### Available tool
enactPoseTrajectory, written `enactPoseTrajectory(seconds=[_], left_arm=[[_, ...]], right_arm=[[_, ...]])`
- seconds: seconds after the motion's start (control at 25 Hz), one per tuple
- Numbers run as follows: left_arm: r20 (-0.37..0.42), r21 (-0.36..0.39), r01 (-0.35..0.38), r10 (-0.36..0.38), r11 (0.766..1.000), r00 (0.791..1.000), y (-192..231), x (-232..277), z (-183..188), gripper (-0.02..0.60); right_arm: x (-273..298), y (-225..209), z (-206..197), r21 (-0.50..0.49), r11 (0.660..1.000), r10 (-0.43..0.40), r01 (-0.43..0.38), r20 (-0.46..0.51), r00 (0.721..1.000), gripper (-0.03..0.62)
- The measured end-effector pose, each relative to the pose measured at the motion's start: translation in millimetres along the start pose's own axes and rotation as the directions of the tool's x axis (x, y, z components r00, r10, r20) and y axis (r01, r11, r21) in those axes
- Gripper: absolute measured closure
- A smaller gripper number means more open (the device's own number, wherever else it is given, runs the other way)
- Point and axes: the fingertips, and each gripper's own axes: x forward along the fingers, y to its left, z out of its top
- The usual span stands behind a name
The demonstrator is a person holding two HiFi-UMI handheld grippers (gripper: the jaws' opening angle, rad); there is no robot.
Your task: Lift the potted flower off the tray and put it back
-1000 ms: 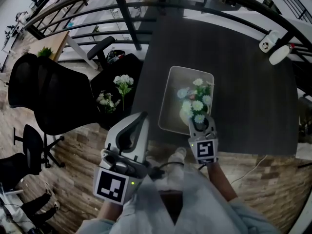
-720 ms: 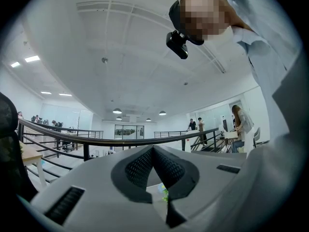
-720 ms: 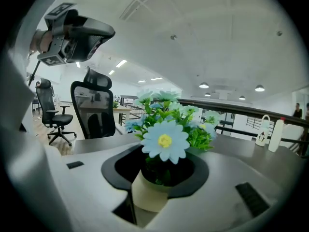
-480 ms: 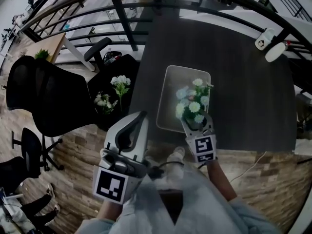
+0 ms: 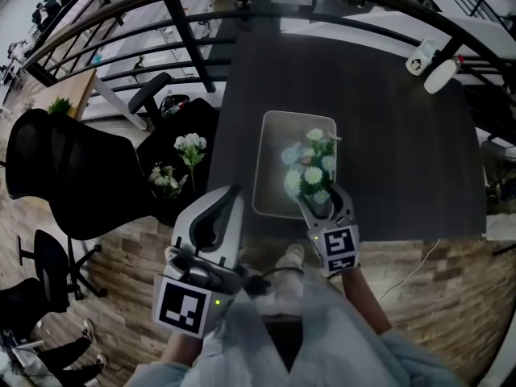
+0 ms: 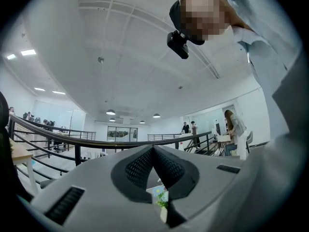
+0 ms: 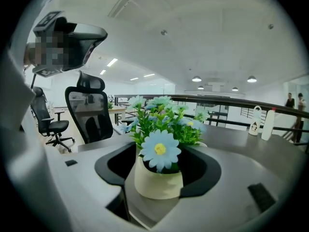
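The potted flower (image 5: 310, 172), blue and white blooms in a cream pot (image 7: 158, 180), stands in the near right part of the pale tray (image 5: 270, 135) on the dark table. My right gripper (image 5: 322, 198) reaches in from the table's near edge. Its jaws are opening, and the pot stands between them with a gap at the left pad (image 7: 116, 166). My left gripper (image 5: 234, 192) hovers off the table to the left of the tray, pointing level, its jaws shut with nothing in them. In the left gripper view its pads (image 6: 145, 166) meet at the tip.
The dark table (image 5: 387, 135) ends just in front of the tray. Two white objects (image 5: 431, 59) stand at its far right corner. A black railing (image 5: 185, 22) runs behind. Left of the table are a black office chair (image 5: 64, 168) and white flowers (image 5: 189, 143) on a dark seat.
The right gripper's jaws have spread apart from the pot they were pinching. The pot stays in the tray. The left gripper has kept still.
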Motion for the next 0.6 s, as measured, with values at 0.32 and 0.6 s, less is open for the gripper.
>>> enactPoseTrajectory(seconds=[0.32, 0.6], left_arm=[[0.021, -0.006, 0.057, -0.056, 0.998, 0.998, -4, 4, 4, 0.583], [0.042, -0.019, 0.1, -0.099, 0.995, 0.994, -10, 6, 5, 0.583]], right_arm=[[-13, -2, 24, 0.025, 0.998, -0.05, 0.049, 0.058, 0.997, 0.315], [-31, -9, 51, 0.029, 0.995, -0.099, 0.096, 0.13, 0.987, 0.316]])
